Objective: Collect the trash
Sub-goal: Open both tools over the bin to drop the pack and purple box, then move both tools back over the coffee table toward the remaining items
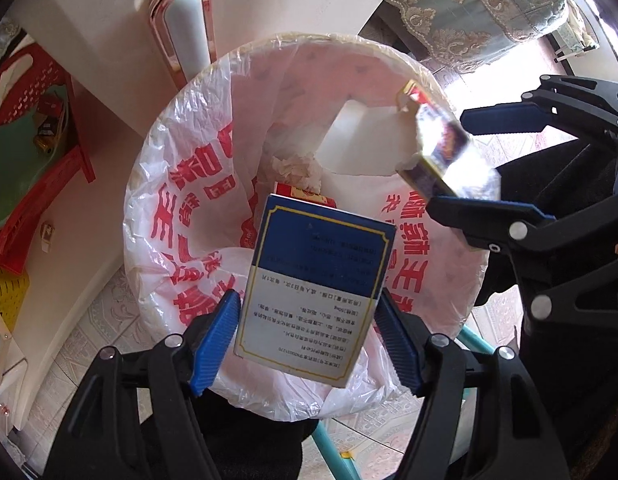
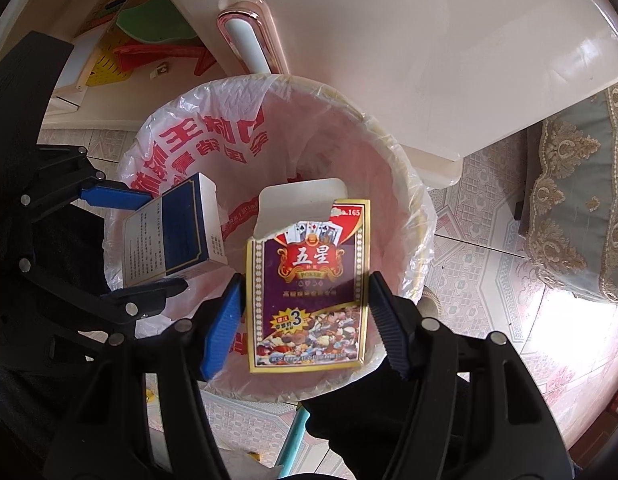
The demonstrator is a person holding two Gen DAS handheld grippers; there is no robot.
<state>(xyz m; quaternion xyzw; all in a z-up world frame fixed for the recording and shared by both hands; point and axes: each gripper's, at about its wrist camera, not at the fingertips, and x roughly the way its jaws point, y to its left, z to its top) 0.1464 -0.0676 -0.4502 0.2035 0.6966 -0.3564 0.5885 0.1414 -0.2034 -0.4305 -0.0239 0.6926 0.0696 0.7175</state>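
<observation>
- Nearest the left wrist lens, the left gripper (image 1: 307,334) had its blue pads spread a little wider than the blue-and-white medicine box (image 1: 317,296). Daylight showed at 9 and 3 o'clock of the box, so the jaws looked open and the box seemed loose or just let go.
- That box hung over the mouth of the lined trash bin (image 1: 177,168), whose bag carried red print. A red packet (image 1: 307,196) and crumpled tissue (image 1: 295,168) already lay at the bottom.
- At 3 o'clock in the same view, the right gripper (image 1: 455,160) bracketed the playing-card box (image 1: 449,156), also above the bin.
- From the right wrist, small gaps showed either side of the card box, whose torn flap pointed to 12 o'clock, so it too looked unclamped.
- Both boxes seemed to be light, thin cardboard, probably empty and easily crushed. The best hold was judged to be across the narrow side edges near mid-length, with gentle pressure, since the glossy faces could slip.
</observation>
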